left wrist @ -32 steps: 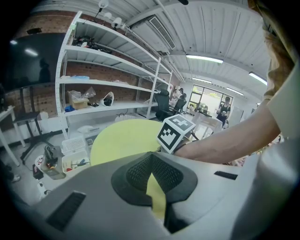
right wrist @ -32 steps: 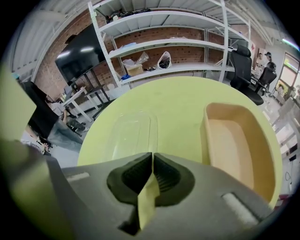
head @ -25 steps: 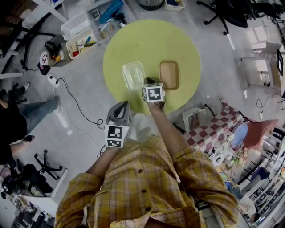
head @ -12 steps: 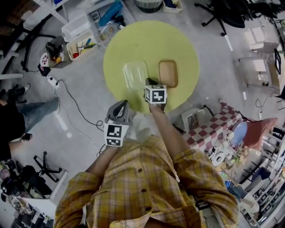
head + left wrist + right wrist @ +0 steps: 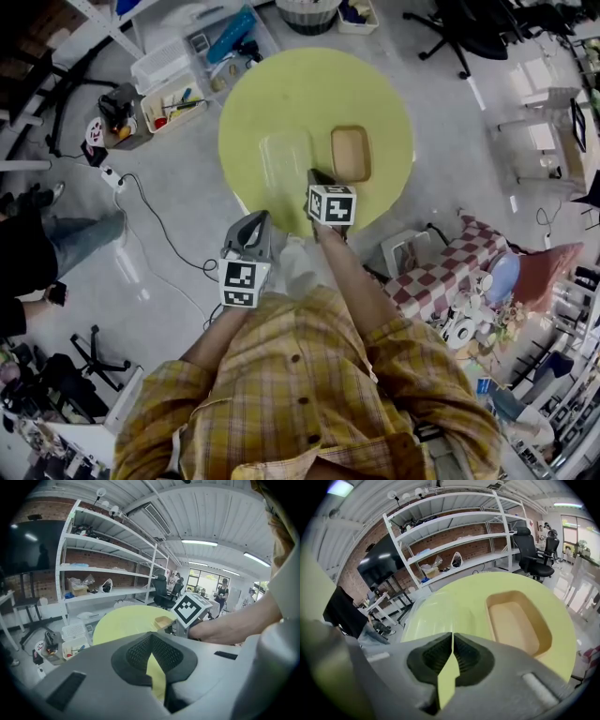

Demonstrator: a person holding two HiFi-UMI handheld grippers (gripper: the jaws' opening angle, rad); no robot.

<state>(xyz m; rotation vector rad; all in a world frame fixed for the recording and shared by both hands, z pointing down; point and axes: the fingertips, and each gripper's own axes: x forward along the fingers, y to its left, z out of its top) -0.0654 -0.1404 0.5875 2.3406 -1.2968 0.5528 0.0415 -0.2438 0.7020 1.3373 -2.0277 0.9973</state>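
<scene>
Head view: the shallow tan rectangular tray (image 5: 350,154), round-cornered and empty, lies just right of the clear plastic container (image 5: 286,161), mid-way across the round yellow worktop (image 5: 253,94). Since a second ago the right gripper (image 5: 313,175) has drawn back from their near ends. Both long axes run away from the person. The right gripper is pressed together on nothing, and so is the left gripper (image 5: 257,217), by the worktop's near rim.
</scene>
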